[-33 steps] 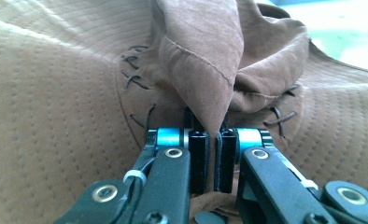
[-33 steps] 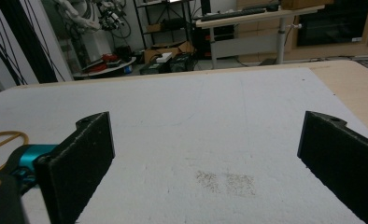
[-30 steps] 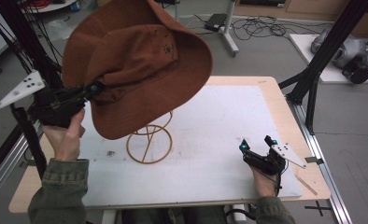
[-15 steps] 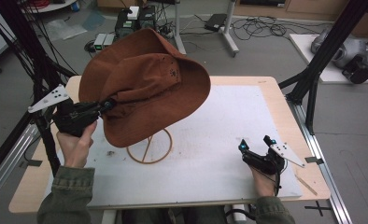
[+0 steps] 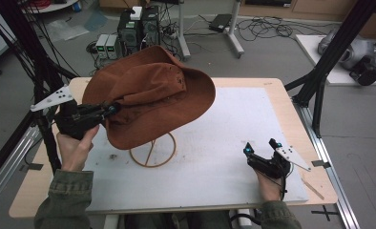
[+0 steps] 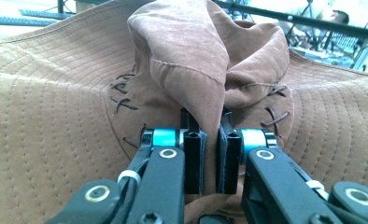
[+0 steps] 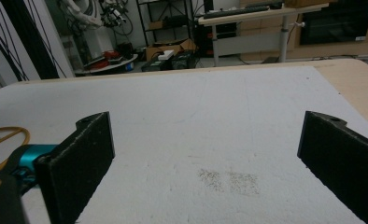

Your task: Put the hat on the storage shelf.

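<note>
A wide-brimmed brown suede hat (image 5: 152, 90) hangs tilted over the left half of the table, just above a wooden wire hat stand (image 5: 152, 151) whose round base rests on the white mat. My left gripper (image 5: 110, 109) is shut on the hat's brim. In the left gripper view a fold of the hat (image 6: 191, 60) is pinched between the two black jaws of the left gripper (image 6: 209, 140). My right gripper (image 5: 261, 147) rests low on the mat at the front right, open, with nothing between its fingers (image 7: 86, 154). The stand's top is hidden under the hat.
The white mat (image 5: 234, 124) covers a wooden table (image 5: 272, 83). Black frame posts (image 5: 327, 67) stand at both sides. Computers and cables (image 5: 138, 26) lie on the floor beyond the far edge. A faint dark stain (image 7: 229, 179) marks the mat before the right gripper.
My left gripper has carried the hat down and to the right, from high at the far left to just over the stand. The right gripper has stayed put.
</note>
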### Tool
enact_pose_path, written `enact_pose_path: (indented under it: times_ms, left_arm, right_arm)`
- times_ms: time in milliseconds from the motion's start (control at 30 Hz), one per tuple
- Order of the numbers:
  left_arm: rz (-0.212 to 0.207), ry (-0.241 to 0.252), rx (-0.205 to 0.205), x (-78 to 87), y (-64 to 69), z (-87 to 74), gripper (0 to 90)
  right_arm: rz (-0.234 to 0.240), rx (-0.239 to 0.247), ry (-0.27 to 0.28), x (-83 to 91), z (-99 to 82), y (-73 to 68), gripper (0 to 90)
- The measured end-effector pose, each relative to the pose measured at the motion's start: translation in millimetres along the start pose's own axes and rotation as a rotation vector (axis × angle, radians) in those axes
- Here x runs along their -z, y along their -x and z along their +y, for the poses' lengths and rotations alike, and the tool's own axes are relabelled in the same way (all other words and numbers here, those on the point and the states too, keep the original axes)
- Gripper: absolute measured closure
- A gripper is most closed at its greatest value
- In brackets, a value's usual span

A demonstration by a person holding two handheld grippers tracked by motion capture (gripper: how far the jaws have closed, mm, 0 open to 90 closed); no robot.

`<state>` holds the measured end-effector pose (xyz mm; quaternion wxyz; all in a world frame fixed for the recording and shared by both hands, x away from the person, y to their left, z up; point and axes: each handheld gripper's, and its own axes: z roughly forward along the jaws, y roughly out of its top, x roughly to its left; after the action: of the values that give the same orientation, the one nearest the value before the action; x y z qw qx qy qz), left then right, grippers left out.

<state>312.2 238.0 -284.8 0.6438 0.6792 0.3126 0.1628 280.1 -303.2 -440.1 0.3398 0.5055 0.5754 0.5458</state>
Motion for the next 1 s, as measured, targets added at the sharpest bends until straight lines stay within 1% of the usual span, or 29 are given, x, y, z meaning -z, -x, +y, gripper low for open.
enact_pose_path:
  times_ms: [33, 100, 233, 300, 400, 467, 500, 533, 567, 633, 667, 700, 733, 800, 867, 900, 933, 967, 1000]
  left_arm:
    - [-0.007, 0.001, -0.025, 0.3, 2.7, -0.1, 83.8]
    - [-0.011, 0.000, -0.031, 0.6, 3.6, -0.2, 83.8]
    - [-0.019, -0.006, -0.019, 0.9, 3.5, -0.8, 83.7]
    - [-0.018, 0.003, -0.022, 3.0, 3.8, -1.8, 80.8]
    - [-0.021, 0.018, -0.020, 5.0, 2.5, -2.7, 70.6]
    - [-0.030, 0.027, -0.021, 6.8, 0.6, -3.9, 63.4]
    - [-0.045, 0.033, -0.031, 7.7, 0.0, -5.0, 63.4]
    - [-0.049, 0.032, -0.050, 8.2, 1.0, -5.7, 59.0]
    - [-0.049, 0.032, -0.050, 8.2, 1.0, -5.7, 58.6]
    - [-0.050, 0.035, -0.071, 8.1, 2.7, -6.0, 53.9]
    - [-0.048, 0.041, -0.081, 8.4, 3.6, -6.0, 53.9]
    - [-0.047, 0.053, -0.087, 9.0, 4.7, -6.0, 49.6]
    - [-0.040, 0.065, -0.095, 9.8, 6.0, -5.9, 41.3]
    - [-0.010, 0.097, -0.115, 12.6, 7.8, -6.4, 34.0]
    - [0.005, 0.133, -0.119, 16.6, 7.9, -7.1, 27.2]
    - [0.014, 0.154, -0.115, 19.5, 7.6, -7.5, 27.2]
    - [0.029, 0.162, -0.119, 21.8, 7.3, -7.7, 24.4]
    - [0.047, 0.177, -0.119, 24.9, 7.1, -8.0, 23.8]
    - [0.059, 0.183, -0.123, 27.3, 6.8, -8.1, 20.3]
  right_arm:
    - [-0.001, -0.007, -0.004, 0.3, 0.1, 0.0, 3.0]
    - [0.000, -0.010, -0.003, 0.0, -0.2, 0.7, 3.0]
    - [-0.003, -0.019, -0.005, 0.1, -0.2, 1.1, 3.0]
    - [-0.003, -0.013, -0.003, 0.4, -0.2, 2.0, 3.1]
    - [-0.004, -0.012, -0.002, 0.2, -0.2, 2.2, 3.1]
    - [-0.003, -0.014, -0.001, 0.1, -0.2, 1.8, 3.0]
    - [-0.003, -0.014, -0.001, 0.1, -0.2, 1.8, 3.0]
    - [-0.005, -0.015, -0.003, 0.4, -0.1, 1.7, 3.0]
    - [-0.005, -0.015, -0.003, 0.4, -0.1, 1.7, 3.0]
    - [-0.006, -0.024, -0.003, 0.4, -0.2, 1.8, 3.0]
    - [-0.006, -0.024, -0.003, 0.4, -0.2, 1.8, 3.0]
    - [-0.006, -0.021, -0.001, 0.2, -0.2, 2.2, 3.0]
    - [-0.005, -0.031, -0.004, 0.7, -0.1, 1.6, 3.0]
    - [-0.005, -0.032, -0.005, 1.0, -0.2, 1.9, 3.0]
    - [-0.006, -0.032, -0.004, 0.9, -0.2, 2.3, 3.0]
    - [-0.006, -0.032, -0.004, 0.9, -0.2, 2.3, 3.0]
    - [-0.007, -0.034, -0.004, 0.9, -0.2, 2.3, 3.0]
    - [-0.008, -0.032, -0.002, 0.9, -0.2, 2.5, 3.0]
    - [-0.008, -0.030, -0.002, 0.7, -0.2, 2.7, 3.0]
